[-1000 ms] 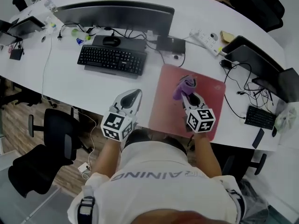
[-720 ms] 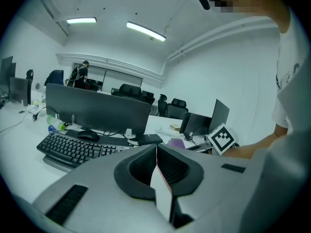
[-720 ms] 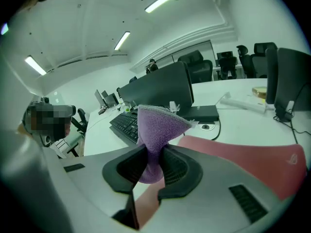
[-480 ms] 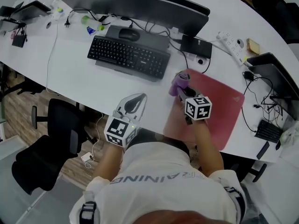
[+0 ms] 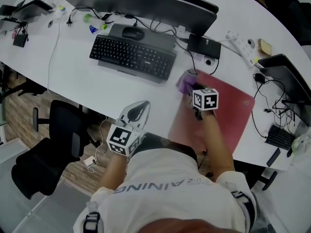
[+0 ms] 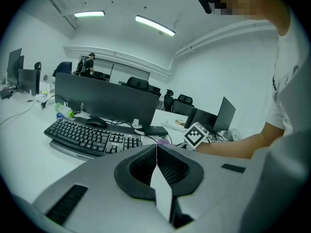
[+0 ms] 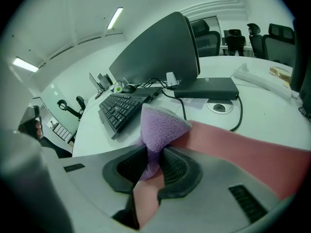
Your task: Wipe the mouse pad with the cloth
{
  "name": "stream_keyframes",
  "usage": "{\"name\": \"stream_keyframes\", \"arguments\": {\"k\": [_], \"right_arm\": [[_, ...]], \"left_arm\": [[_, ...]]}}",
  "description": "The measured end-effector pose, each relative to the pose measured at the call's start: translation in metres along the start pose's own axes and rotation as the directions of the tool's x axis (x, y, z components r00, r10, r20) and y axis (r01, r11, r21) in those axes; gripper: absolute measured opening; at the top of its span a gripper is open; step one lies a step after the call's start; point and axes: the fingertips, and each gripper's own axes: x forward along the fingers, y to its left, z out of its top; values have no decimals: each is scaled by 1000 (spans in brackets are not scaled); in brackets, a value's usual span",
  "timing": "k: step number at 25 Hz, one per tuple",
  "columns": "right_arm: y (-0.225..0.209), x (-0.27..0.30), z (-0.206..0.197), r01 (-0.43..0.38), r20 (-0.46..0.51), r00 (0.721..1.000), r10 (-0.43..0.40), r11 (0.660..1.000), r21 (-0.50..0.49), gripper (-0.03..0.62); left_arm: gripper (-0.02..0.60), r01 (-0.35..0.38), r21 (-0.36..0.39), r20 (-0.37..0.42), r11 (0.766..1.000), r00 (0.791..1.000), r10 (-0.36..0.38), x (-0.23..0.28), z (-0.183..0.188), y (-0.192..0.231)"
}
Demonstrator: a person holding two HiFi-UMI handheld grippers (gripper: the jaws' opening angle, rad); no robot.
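A curved white office desk (image 5: 73, 69) seen from above, with a red mouse pad (image 5: 231, 115) near its front edge. The right gripper (image 5: 192, 89) is clenched on a purple cloth (image 5: 186, 80). Its own view shows the 2 jaws pinching the cloth's lower end, the fluffy top bunched just ahead of them at the pad's far left corner. The head view hides that grip behind the marker cube. Beyond those jaws lie a keyboard (image 5: 132, 56), a monitor (image 5: 146, 4) and a black box (image 7: 206, 87) with cables. The left gripper (image 5: 139, 107) sits at the desk's front edge, jaws pressed together, empty.
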Motion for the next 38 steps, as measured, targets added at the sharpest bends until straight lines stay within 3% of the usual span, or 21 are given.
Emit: {"name": "stream_keyframes", "arguments": {"k": [7,16,23,38], "right_arm": [[-32,-21,-15,43,-4,999,-43,996,73,92],[-100,-80,-45,143,9,989,-146,981,133,92],[-153,-121,-65,169,16,985,-174,971,172,92],[-270,-209,-107,269,48,953,-299,910,316,92]], "left_arm": [[32,-14,-1,18,1000,1000,14,-2,4,-31],[32,-12,58,9,998,1000,11,12,1,-90],[32,13,107,9,994,1000,-14,29,3,-141],[32,45,116,3,992,999,-46,55,-3,-220]]}}
